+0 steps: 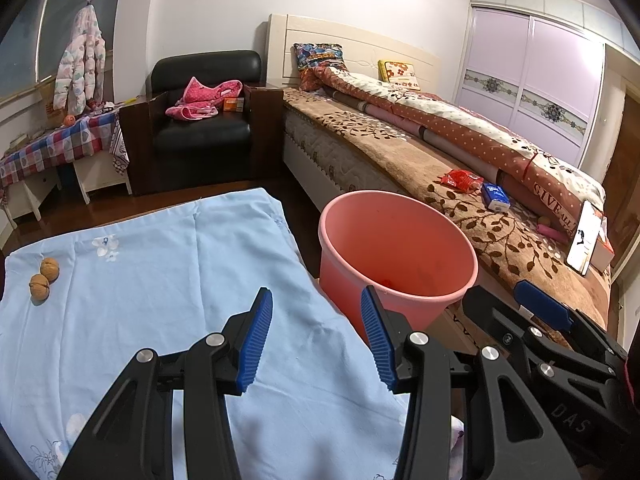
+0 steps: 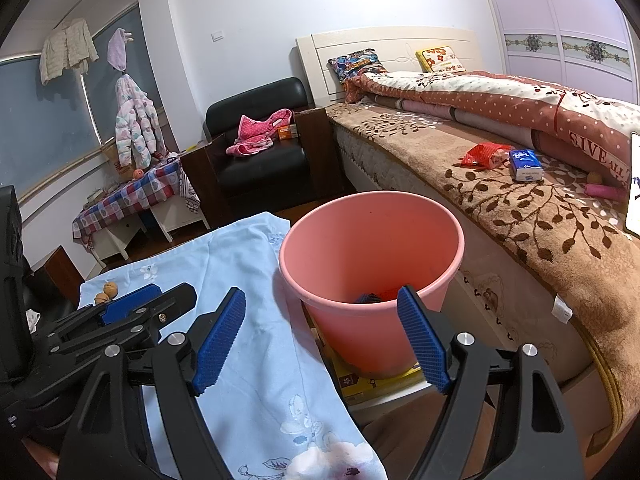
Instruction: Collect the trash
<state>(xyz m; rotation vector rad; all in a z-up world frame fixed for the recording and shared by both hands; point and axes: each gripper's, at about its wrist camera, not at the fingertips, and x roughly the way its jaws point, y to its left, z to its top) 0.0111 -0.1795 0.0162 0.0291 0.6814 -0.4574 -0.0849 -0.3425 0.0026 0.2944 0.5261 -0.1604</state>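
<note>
I hold my left hand-held gripper over the near part of the desk, which is covered with a light blue cloth, and its blue pads stand wide apart with nothing between them. My right hand-held gripper hangs just to the right of it, jaws spread wide too and empty, its right fingertip lined up in front of the rim of the pink bucket. The bucket stands just ahead of both grippers, off the desk's right edge, between the desk and the bed; inside it I can see something small and red and something dark near the bottom, though I cannot tell what they are. Far ahead and to the left of my left gripper, two walnuts lie touching each other on the cloth. Ahead and to the right, well beyond the bucket, a red wrapper lies on the brown leaf-patterned bedspread, with a blue tissue pack just beside it on its right.
</note>
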